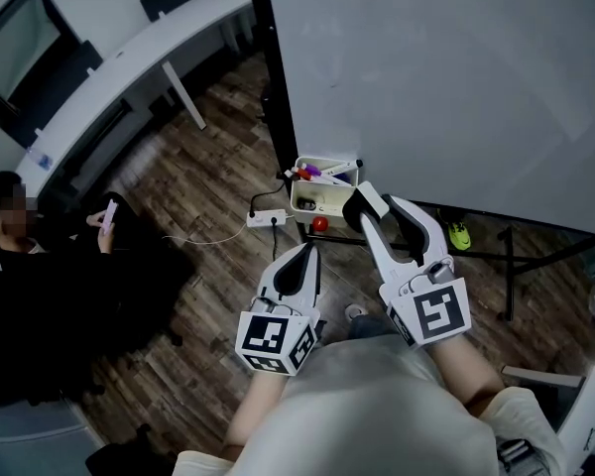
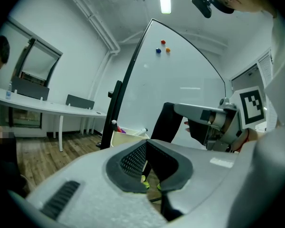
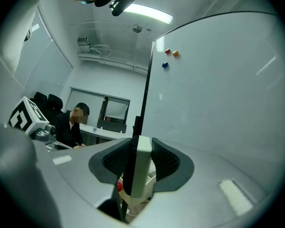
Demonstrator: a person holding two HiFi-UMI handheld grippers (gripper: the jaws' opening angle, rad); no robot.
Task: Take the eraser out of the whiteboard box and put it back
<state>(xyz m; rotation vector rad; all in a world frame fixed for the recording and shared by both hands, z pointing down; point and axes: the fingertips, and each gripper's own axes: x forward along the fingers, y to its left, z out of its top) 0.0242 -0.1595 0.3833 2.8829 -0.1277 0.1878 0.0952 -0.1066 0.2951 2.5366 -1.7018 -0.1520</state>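
Your right gripper (image 1: 374, 206) is clamped on the eraser (image 3: 137, 167). Its two pads press the eraser's flat sides, with the white body on one side and the dark felt on the other, so the eraser stands on edge between them. You hold it out of the box (image 1: 299, 206), just to the right of it and close to the whiteboard (image 1: 446, 87). The box sits by the whiteboard's lower left edge, with markers (image 1: 312, 173) sticking out at its far end. Your left gripper (image 1: 301, 262) is nearer to you and left of the right one. Its jaws are together with nothing between them, and it is apart from the box. A person in black (image 1: 40, 296) sits at the far left.
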